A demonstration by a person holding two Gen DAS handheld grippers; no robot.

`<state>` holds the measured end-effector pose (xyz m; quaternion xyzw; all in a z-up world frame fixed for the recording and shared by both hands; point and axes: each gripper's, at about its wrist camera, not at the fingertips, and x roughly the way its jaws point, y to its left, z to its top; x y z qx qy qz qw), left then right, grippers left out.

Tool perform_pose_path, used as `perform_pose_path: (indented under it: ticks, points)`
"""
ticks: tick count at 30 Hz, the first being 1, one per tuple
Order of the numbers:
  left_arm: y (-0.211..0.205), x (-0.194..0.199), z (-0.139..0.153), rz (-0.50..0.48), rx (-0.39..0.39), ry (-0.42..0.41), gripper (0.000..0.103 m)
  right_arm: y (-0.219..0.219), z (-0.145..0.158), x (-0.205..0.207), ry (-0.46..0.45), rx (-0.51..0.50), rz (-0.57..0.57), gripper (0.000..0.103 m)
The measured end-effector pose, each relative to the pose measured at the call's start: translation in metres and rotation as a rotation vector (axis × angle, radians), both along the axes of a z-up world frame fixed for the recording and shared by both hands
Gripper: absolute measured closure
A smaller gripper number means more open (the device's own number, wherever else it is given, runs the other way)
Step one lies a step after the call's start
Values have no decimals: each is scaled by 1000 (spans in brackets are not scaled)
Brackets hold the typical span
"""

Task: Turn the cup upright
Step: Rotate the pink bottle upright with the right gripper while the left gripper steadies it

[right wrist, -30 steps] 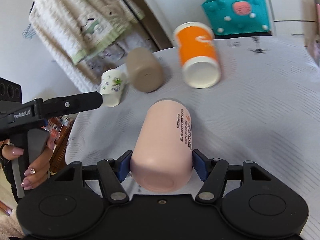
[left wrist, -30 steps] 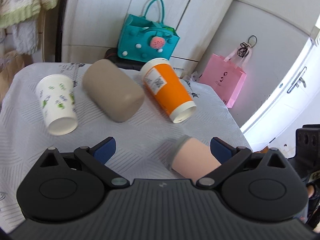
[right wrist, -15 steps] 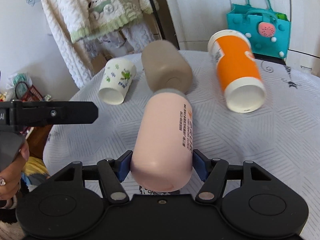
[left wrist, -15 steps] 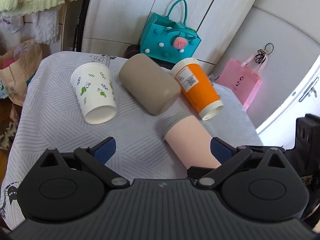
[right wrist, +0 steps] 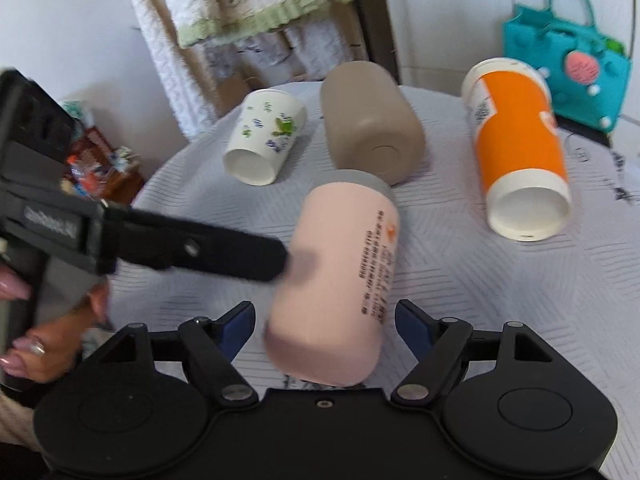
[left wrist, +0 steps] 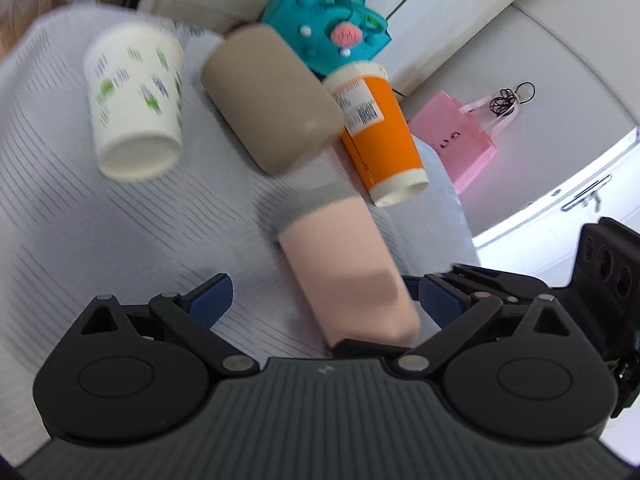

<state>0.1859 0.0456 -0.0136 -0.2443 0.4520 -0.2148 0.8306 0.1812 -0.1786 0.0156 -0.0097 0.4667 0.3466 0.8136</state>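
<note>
Now both tongs gape: right tongs (right wrist: 325, 326) and left tongs (left wrist: 326, 294) straddle pink cup (right wrist: 340, 280), unclamped.

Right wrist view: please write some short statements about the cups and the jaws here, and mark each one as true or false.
1. The pink cup is between the jaws of the right gripper. True.
2. The orange cup stands upright. False: it lies on its side on the table.
3. The beige cup lies between the white cup and the orange cup. True.
4. The jaws of the right gripper are shut on the pink cup. False: they are open, with a gap showing on each side of the cup.
</note>
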Motion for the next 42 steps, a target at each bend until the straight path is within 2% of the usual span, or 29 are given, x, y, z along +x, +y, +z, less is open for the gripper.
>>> perform_pose_path:
  ticks: [4, 7, 10, 14, 15, 17, 21, 24, 35, 39, 42]
  points:
    - [-11, 6, -12, -28, -96, 67, 3, -3, 0, 7, 25, 30, 31, 18]
    - [-18, 11, -18, -25, -122, 92, 6, -4, -2, 9, 27, 28, 26, 18]
    - [-22, 18, -22, -6, -130, 99, 15, -3, -5, 8, 29, 20, 33, 18]
    - [-23, 22, -25, 15, -125, 94, 33, -5, -5, 8, 20, 23, 33, 20]
    - [-21, 21, -25, 17, -114, 82, 37, -7, -5, 8, 16, 29, 30, 22]
    - [-24, 18, -23, 18, -92, 44, 36, -8, -5, 9, 9, 26, 14, 28]
    - [-28, 10, -17, -6, -53, -37, 36, -11, -3, 3, -35, 22, 26, 28]
    - [-31, 3, -14, -28, -26, -102, 36, -11, -1, -8, -106, 7, 36, 28]
    - [-40, -32, 2, -105, 83, -330, 37, -23, 1, -52, -333, 48, 26, 31]
    - [-43, -41, 10, -118, 117, -371, 41, -20, 1, -66, -461, 43, 8, 32]
    - [-44, -46, 13, -131, 150, -405, 41, -19, 0, -71, -510, 39, -7, 33]
